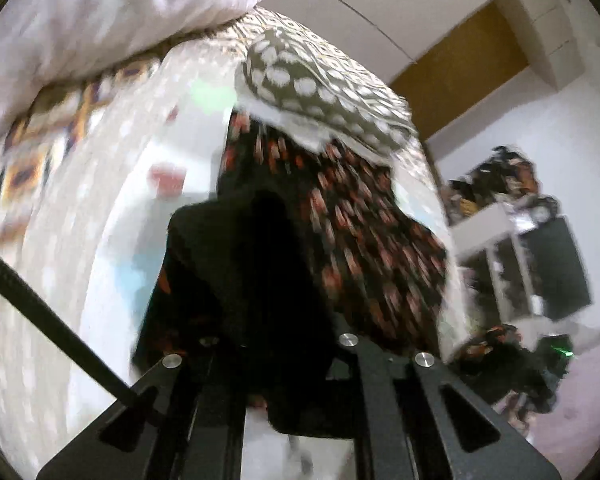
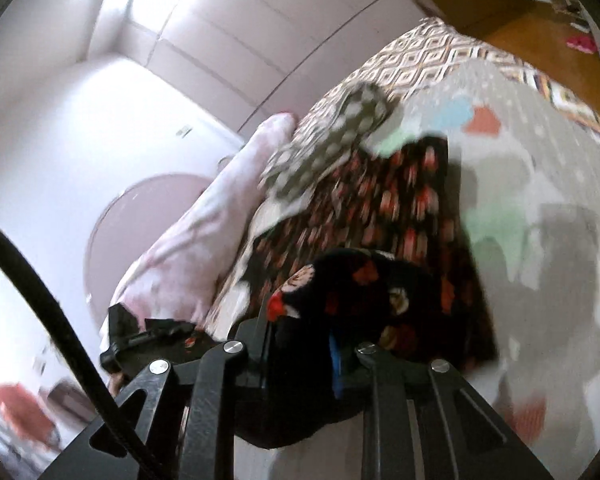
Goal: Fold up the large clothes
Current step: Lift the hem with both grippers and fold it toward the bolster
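A black garment with red and orange print [image 1: 360, 220] lies partly on the bed and is lifted at its near edge. My left gripper [image 1: 268, 240] is shut on one bunched edge of it, and dark cloth drapes over and hides the fingers. In the right wrist view the same garment [image 2: 400, 208] stretches away over the bed. My right gripper [image 2: 332, 304] is shut on a thick fold of it, which covers the fingertips. The left gripper [image 2: 148, 336] shows low on the left of that view, and both pictures are motion-blurred.
The bed has a white patterned sheet [image 1: 100, 200] over a diamond-print cover [image 2: 428, 60]. An olive cloth with white dots [image 1: 316, 80] lies at the garment's far end. A pale pink duvet [image 2: 204, 232] is heaped beside it. Shelves with clutter [image 1: 532, 248] stand off to the right.
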Action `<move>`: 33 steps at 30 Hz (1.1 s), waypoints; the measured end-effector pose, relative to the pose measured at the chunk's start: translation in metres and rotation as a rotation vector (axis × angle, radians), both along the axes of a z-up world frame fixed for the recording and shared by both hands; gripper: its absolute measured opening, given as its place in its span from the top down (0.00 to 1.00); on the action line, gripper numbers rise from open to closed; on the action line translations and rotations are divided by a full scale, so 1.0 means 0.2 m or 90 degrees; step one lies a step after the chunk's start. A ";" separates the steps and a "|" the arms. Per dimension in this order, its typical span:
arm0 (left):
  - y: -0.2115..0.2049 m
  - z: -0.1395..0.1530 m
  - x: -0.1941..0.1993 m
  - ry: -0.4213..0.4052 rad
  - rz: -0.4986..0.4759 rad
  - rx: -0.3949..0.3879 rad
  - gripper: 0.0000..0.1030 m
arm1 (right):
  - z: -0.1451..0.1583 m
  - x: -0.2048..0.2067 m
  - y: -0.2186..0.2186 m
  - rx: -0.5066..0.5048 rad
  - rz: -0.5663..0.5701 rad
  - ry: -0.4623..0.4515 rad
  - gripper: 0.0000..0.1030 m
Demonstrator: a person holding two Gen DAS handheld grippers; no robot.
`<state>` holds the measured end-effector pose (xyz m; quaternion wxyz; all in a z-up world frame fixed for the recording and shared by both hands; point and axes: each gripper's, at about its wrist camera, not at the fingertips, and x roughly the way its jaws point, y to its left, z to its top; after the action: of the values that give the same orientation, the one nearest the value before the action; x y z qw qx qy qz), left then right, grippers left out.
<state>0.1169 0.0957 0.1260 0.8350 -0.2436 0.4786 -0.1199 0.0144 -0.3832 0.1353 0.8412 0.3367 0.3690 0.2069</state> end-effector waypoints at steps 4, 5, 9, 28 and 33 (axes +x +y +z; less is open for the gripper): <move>-0.06 -0.14 0.46 0.034 0.043 0.093 0.89 | -0.17 0.50 -0.02 -0.054 -0.079 0.075 0.73; -0.05 -0.18 0.53 0.055 0.052 0.088 0.88 | -0.23 0.61 -0.03 -0.071 -0.097 0.103 0.72; 0.02 -0.26 0.61 0.067 0.069 0.005 0.86 | -0.44 0.84 -0.09 -0.049 -0.148 0.170 0.70; 0.20 -0.06 0.62 -0.013 0.144 0.011 0.36 | -0.36 0.95 -0.41 0.092 -0.268 0.100 0.21; 0.17 -0.08 0.43 -0.016 0.083 0.084 0.36 | -0.22 0.79 -0.31 -0.028 -0.203 0.083 0.21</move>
<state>0.2023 0.1300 0.1108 0.8613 -0.2170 0.4580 -0.0361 0.1719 -0.4459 0.0906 0.8447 0.3853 0.3693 0.0403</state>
